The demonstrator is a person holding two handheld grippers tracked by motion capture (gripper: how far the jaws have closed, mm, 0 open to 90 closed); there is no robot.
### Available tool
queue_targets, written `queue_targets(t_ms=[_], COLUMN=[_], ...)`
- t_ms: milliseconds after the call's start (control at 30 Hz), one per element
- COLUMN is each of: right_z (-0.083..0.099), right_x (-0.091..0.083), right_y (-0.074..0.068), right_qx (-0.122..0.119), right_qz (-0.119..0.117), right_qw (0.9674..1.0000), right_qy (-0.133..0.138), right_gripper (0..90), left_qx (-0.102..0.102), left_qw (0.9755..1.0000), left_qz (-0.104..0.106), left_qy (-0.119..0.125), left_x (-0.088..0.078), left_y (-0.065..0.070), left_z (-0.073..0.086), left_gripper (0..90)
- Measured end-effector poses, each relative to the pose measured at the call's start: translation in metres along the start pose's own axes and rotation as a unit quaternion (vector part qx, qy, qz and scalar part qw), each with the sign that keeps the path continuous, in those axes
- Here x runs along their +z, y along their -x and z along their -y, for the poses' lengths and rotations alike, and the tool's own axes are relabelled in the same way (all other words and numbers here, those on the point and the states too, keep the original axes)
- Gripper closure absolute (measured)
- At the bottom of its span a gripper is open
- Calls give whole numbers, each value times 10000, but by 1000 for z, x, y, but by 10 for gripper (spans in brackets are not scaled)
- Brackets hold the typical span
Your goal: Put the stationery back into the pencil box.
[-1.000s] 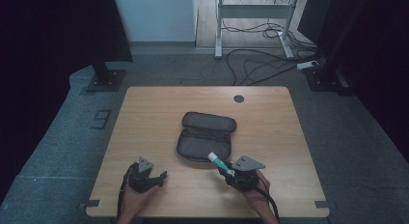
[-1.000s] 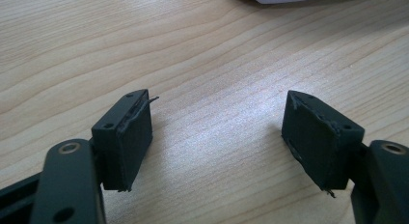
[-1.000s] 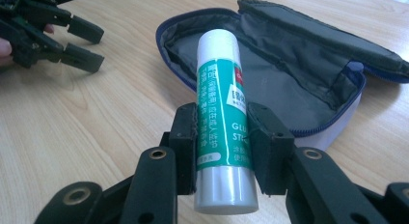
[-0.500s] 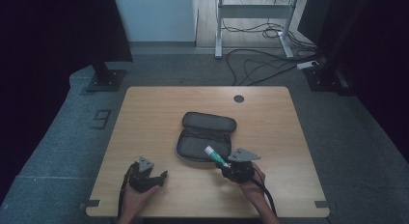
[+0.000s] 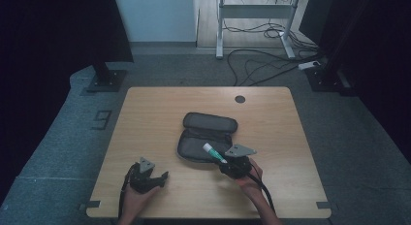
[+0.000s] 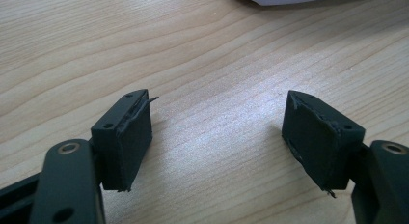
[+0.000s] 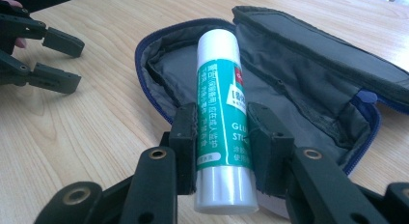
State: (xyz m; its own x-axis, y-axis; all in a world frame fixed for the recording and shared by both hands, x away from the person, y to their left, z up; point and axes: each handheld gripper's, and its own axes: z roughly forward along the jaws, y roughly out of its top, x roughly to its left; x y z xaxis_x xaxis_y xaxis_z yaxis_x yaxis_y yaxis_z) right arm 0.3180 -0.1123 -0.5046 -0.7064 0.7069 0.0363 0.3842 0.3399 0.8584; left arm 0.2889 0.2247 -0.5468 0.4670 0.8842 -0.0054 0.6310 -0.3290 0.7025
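The right hand-held gripper [image 7: 222, 147] pinches a glue stick [image 7: 219, 113] between its black pads, around the green label. The smooth white cylinder juts from the jaws over the near edge of an open pencil case [image 7: 308, 84], a soft grey fabric pouch with blue zip trim, at the frame's centre. At lower left of the high view, the left hand-held gripper [image 5: 154, 177] rests spread and empty on the pale wood-grain counter [image 5: 145, 118].

high: overhead, far | tongs cams: close, level | shared: pouch [image 5: 206, 137]
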Motion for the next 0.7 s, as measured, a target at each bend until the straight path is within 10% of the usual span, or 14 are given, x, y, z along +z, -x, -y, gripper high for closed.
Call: queue_targets(t_ms=[700], right_z=[-16], right_x=[27], right_y=[8], right_qx=[73], right_qz=[31], right_qw=[9998], right_qy=[-164], right_gripper=[647], left_qx=[4], left_qw=[10000], left_qz=[1], left_qy=[-2], left_x=[0], left_y=[0], left_z=[0], left_gripper=[262])
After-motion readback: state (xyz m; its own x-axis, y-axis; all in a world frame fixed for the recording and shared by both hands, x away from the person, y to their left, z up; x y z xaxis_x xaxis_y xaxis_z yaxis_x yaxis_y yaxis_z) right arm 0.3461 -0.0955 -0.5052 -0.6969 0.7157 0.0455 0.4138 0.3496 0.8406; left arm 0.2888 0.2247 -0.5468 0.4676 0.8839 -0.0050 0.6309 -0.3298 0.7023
